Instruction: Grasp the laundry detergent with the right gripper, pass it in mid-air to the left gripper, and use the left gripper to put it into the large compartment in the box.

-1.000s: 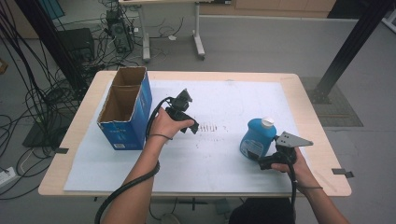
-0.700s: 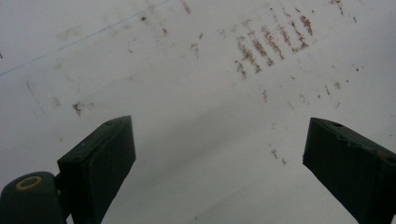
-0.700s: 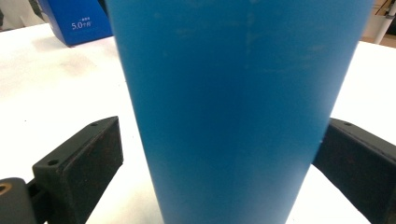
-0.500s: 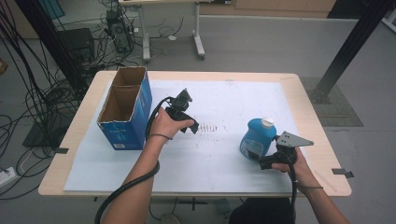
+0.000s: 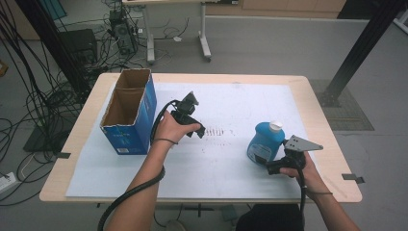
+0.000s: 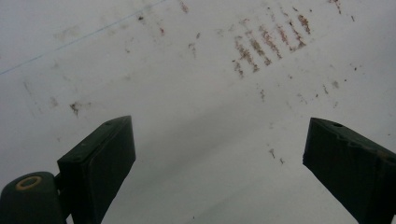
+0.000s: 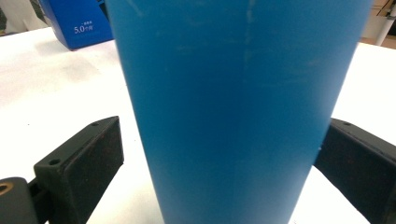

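Near the right edge of the surface (image 5: 312, 103) stands the blue bottle (image 5: 263, 142), upright between the spread right tongs (image 7: 219, 158), left jaw clear of it. Toward the middle, the left tongs (image 6: 219, 163) hover spread over stained paper (image 5: 226, 131), just beside the blue box (image 5: 135, 126).

A blue bottle (image 5: 262, 143) with a white cap (image 5: 274, 126) was seen, beside black jaws. A blue box (image 5: 130, 113) had brown insides. Reddish-brown speckles (image 6: 268, 44) marked the white sheet (image 5: 240, 103).
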Tool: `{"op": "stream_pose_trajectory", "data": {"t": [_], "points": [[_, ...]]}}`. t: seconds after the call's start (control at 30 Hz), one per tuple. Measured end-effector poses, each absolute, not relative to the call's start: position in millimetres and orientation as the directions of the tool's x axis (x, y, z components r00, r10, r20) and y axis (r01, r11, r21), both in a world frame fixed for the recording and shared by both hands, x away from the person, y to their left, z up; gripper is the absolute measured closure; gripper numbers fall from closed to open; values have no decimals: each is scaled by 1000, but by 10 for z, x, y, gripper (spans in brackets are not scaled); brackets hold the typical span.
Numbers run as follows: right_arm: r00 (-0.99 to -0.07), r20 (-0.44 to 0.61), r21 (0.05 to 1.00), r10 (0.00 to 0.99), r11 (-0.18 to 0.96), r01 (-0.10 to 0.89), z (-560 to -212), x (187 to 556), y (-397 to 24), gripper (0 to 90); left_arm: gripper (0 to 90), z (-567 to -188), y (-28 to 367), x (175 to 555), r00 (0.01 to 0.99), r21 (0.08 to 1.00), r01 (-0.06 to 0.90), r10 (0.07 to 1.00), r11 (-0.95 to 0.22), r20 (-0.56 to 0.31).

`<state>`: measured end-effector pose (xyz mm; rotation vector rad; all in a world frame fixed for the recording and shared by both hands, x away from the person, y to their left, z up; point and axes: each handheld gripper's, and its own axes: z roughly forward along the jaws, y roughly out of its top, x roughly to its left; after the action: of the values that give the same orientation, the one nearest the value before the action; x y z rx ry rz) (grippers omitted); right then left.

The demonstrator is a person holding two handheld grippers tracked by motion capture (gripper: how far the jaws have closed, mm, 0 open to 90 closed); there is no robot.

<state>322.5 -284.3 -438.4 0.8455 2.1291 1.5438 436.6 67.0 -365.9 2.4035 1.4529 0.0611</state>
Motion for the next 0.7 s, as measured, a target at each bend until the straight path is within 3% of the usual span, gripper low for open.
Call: {"op": "stream_pose_trajectory", "data": {"t": [0.7], "points": [[-748, 58, 950, 661, 194, 246, -4391, 3234, -2784, 27, 96, -3682, 722, 4354, 474, 296, 857, 870, -422, -133]]}}
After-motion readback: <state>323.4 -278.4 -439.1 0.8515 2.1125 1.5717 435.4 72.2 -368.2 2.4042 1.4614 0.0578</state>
